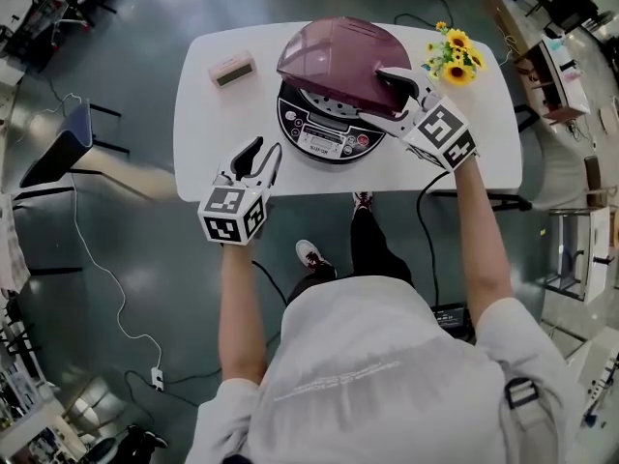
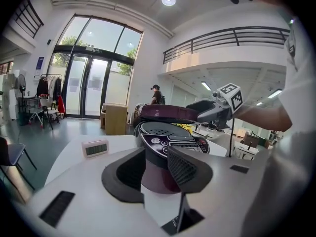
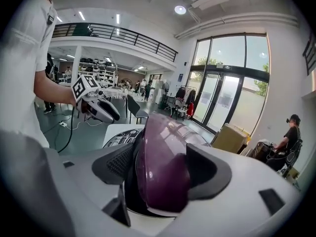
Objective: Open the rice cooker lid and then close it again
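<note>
1. Head view: shows the rice cooker (image 1: pixel 324 131) at the middle of the white worktop (image 1: pixel 208 124), control panel turned toward the person.
2. Shows its maroon lid (image 1: pixel 338 58) part-raised, hinged at the far side, front edge tilted up.
3. Finds the right gripper (image 1: pixel 377 93) with fingers spread wide astride the lid's front rim, not clamped.
4. Finds the left gripper (image 1: pixel 267 153) near the worktop's front edge, fingers apart and empty, pointing at the cooker.

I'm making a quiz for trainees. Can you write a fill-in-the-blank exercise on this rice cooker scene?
The lid lies between the jaws of the gripper in the person's ____ hand. The left gripper holds ____. In the head view, the clock stands to the cooker's ____. The flowers are ____.
Missing: right; nothing; left; yellow.
</note>
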Available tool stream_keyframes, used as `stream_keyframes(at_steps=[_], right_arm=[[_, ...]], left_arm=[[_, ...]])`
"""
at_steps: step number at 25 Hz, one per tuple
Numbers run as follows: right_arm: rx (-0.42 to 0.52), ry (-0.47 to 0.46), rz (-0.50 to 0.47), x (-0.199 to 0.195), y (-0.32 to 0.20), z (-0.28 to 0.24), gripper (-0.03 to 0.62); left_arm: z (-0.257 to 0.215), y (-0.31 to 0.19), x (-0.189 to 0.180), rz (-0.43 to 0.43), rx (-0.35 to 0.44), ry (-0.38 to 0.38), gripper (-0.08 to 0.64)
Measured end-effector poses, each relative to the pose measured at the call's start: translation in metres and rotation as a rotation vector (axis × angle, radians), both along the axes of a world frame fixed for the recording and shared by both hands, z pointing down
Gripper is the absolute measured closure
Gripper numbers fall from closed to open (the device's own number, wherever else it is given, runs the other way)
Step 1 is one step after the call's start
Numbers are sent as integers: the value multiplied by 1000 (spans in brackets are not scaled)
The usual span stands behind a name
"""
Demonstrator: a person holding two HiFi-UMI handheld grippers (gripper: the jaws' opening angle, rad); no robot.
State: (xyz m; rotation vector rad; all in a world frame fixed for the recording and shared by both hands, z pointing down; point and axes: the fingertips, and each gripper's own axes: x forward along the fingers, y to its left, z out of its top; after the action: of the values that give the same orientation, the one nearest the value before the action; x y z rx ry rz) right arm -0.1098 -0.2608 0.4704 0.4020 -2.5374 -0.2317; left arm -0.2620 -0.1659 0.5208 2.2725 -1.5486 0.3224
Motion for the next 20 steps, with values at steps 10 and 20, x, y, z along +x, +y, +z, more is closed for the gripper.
stream_keyframes(at_steps=[10, 20], right_arm=[[-83, -2, -12, -1, 14, 34, 264], [-103, -9, -5, -2, 21, 55, 264]], left_arm=[[13, 17, 3, -10, -29, -7, 408], [23, 30, 1, -23, -51, 0, 408]])
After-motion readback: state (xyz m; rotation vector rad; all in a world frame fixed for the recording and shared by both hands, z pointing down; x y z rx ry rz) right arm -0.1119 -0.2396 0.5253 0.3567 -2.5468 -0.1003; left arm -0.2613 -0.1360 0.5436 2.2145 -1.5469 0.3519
